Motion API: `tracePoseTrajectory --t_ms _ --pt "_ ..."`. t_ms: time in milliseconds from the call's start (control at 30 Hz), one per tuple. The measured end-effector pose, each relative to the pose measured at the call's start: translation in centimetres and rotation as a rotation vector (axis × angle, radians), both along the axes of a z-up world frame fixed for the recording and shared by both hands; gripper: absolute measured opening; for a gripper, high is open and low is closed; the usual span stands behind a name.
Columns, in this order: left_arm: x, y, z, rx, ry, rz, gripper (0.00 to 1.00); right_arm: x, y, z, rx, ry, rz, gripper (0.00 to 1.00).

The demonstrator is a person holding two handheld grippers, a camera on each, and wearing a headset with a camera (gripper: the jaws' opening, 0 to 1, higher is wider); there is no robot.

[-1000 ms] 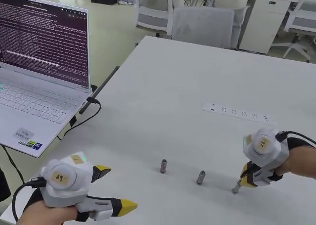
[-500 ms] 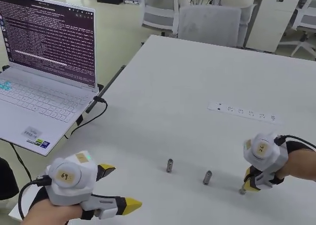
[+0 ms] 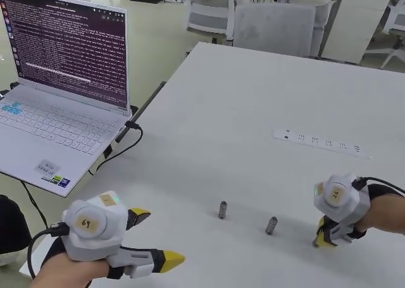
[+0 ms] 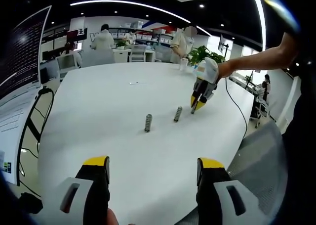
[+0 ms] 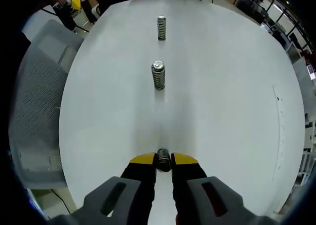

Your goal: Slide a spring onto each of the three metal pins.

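one spring-covered pin (image 3: 223, 209) and another (image 3: 271, 225) stand upright, a third pin (image 5: 163, 160) between fingers (image 5: 143, 161).

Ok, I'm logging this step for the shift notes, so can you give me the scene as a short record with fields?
surface: white table
left gripper: open, holding nothing, over the table's near edge
right gripper: shut on the third spring, tips down at the table
standing free: middle spring and far spring, both upright, in a row with the held one
nearby: open laptop to the left; power strip on the table
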State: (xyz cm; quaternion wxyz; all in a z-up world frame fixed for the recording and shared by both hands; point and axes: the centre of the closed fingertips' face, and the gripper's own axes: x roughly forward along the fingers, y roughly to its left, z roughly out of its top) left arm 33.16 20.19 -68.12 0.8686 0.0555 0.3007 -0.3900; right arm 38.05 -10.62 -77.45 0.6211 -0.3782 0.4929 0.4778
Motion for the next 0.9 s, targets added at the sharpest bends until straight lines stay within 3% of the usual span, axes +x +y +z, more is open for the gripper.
tracePoseTrajectory --t_ms 267,500,900 --pt "0.2 -0.5 0.2 -0.004 -0.003 -0.008 0.68 0.1 -0.3 0.3 -0.002 -0.007 -0.004 0.12" --pt "0.3 -0.9 0.3 -0.009 -0.008 -0.015 0.69 -0.1 -0.2 1.2 0.009 -0.015 -0.021 0.21" --pt "0.3 -1.5 0.5 -0.013 -0.013 -0.030 0.69 -0.9 -1.4 2.4 0.055 -0.067 -0.135 0.36"
